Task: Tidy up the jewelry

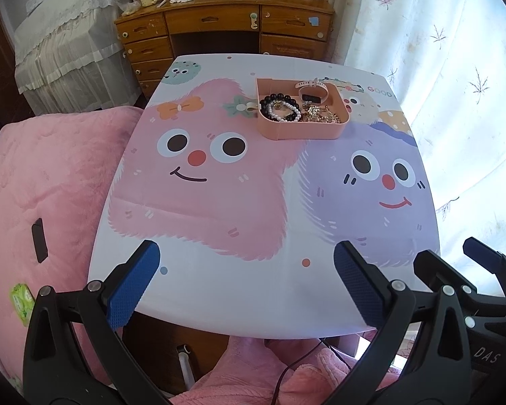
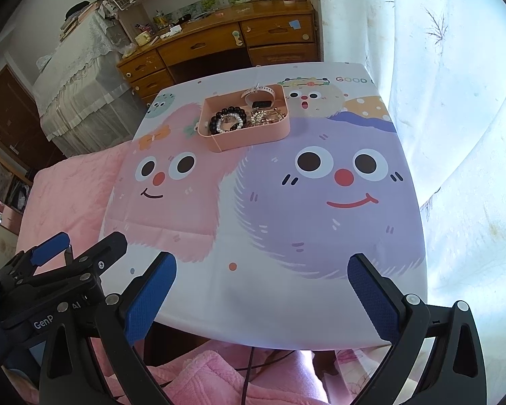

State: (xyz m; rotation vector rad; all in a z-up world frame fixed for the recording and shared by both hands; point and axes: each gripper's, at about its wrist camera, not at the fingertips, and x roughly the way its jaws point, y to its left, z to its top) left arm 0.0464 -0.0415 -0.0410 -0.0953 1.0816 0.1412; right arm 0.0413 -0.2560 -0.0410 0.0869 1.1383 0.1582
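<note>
- The left gripper [image 1: 246, 281] is seen at the bottom of the left wrist view, with its blue-padded fingers [image 1: 133, 285] spread wide apart and nothing held between them.
- The right gripper [image 2: 261, 298] is seen at the bottom of the right wrist view; its fingers [image 2: 374, 298] are also set wide apart, and nothing is held.
- Both grippers are kept above the near edge of the surface [image 1: 253, 287], which is covered with a cloth printed with a pink and a purple cartoon face.
- A pink tray [image 1: 302, 130] is placed on the far part of the surface, in the upper middle of the left view, well apart from both grippers.
- In the tray a black bead bracelet [image 1: 276, 98] and a pearl bracelet [image 1: 286, 114] are found on the left side, overlapping each other.
- A heap of gold jewelry [image 1: 322, 114] is lying in the right part of the tray, just beside the bracelets.
- A watch [image 1: 313, 92] with a pale strap is leaned at the far side of the tray, and its strap is raised over the rim.
- A wooden desk [image 1: 226, 20] with drawers is seen behind the surface, at the top of the frame.
- A pink blanket [image 1: 44, 182] is seen at the left of the surface, and a white curtain [image 1: 455, 67] at the right.
</note>
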